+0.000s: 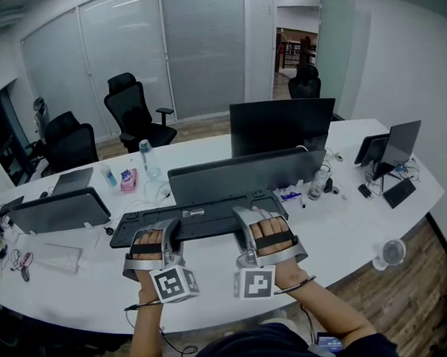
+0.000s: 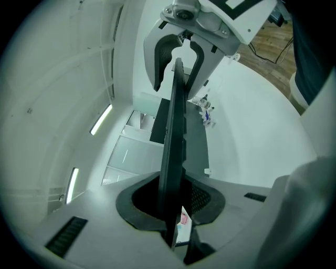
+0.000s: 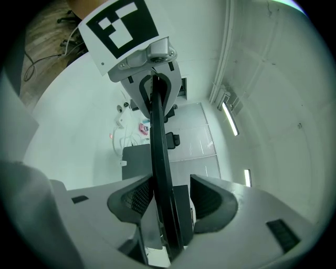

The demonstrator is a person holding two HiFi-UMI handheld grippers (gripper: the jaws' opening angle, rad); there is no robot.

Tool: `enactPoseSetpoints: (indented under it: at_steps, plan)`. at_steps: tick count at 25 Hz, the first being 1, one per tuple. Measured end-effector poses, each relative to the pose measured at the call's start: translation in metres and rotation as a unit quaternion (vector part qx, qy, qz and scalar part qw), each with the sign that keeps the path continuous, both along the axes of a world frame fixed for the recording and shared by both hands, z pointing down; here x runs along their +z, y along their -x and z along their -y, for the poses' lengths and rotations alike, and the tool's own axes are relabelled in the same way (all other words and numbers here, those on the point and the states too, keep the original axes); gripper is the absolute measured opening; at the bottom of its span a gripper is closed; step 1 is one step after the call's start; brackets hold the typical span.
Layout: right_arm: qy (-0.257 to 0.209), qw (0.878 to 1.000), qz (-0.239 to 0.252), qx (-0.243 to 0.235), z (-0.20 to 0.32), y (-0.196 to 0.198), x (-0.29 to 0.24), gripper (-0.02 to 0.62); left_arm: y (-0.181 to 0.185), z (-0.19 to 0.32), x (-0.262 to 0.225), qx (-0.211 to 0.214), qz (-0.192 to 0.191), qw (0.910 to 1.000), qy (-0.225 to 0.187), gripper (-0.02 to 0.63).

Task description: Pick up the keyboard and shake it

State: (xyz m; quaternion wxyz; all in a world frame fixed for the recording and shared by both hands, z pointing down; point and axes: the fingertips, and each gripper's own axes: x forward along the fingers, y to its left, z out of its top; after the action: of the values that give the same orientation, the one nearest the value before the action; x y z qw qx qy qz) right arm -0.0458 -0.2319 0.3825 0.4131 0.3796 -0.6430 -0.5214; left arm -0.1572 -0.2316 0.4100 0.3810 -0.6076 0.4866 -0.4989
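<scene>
One black keyboard point(image 1: 199, 219) on or just above the white bench point(image 1: 355, 217) (hard to tell which), long axis left to right, just before a monitor point(image 1: 246, 175). Clamped tight on its near edge, leftward: left hand-held gripper point(image 1: 171, 229). Further right, right hand-held gripper point(image 1: 248, 216), jaws spread wide, keyboard edge between, one pad clear.
</scene>
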Motion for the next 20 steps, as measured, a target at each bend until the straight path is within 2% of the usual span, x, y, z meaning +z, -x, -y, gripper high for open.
enactPoseSetpoints:
  at_steps: [14, 20]
  plan:
    - [0.008, 1.0, 0.012, -0.017, -0.009, 0.004, -0.001, 0.206, 0.029, 0.014, 0.003, -0.042, -0.034, 0.9985, 0.008, 0.098]
    - [0.016, 0.999, 0.027, -0.028, -0.012, 0.003, -0.002, 0.205, 0.04, 0.017, -0.003, -0.067, -0.083, 0.9943, 0.0, 0.097]
